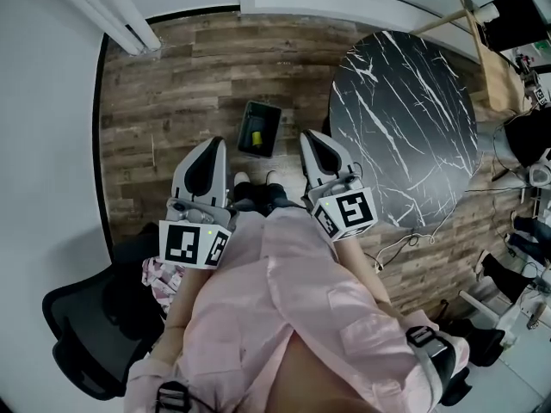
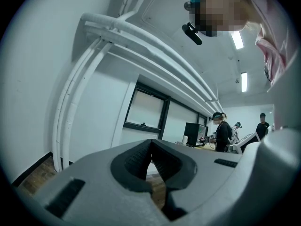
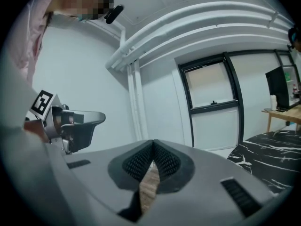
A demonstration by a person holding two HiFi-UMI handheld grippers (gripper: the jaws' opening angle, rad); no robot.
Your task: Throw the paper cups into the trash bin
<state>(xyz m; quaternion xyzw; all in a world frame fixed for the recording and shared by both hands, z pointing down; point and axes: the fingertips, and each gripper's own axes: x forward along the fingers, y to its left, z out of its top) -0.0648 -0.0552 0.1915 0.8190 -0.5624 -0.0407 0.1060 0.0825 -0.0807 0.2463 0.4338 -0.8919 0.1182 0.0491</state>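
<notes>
Head view: the trash bin (image 1: 272, 127) stands on the wooden floor (image 1: 172, 84) just ahead of the person's feet, between the two grippers as seen from above, and something yellow (image 1: 255, 137) lies inside it. What that is cannot be told. No paper cup shows on the round black marble counter (image 1: 405, 119) to the right, nor on the floor. The left gripper (image 1: 212, 147) and the right gripper (image 1: 313, 141) point forward side by side, neither carrying anything. An office chair (image 1: 73, 334) sits low at the left, well apart from the bin; nothing blocks the way to the bin.

Left gripper view: the jaws are pressed together at the tips with nothing between them. Beyond them are white pipes (image 2: 141, 46) on the wall, a dark-framed window, and people (image 2: 221, 131) at a far desk.

Right gripper view: these jaws are likewise closed on nothing, with only floorboards showing through the gap below the tips. The left gripper appears at the left edge, and the counter's edge at the right.

Judging by the bare counter and the empty grippers, the throwing looks finished, or else any cup left lies out of sight.
</notes>
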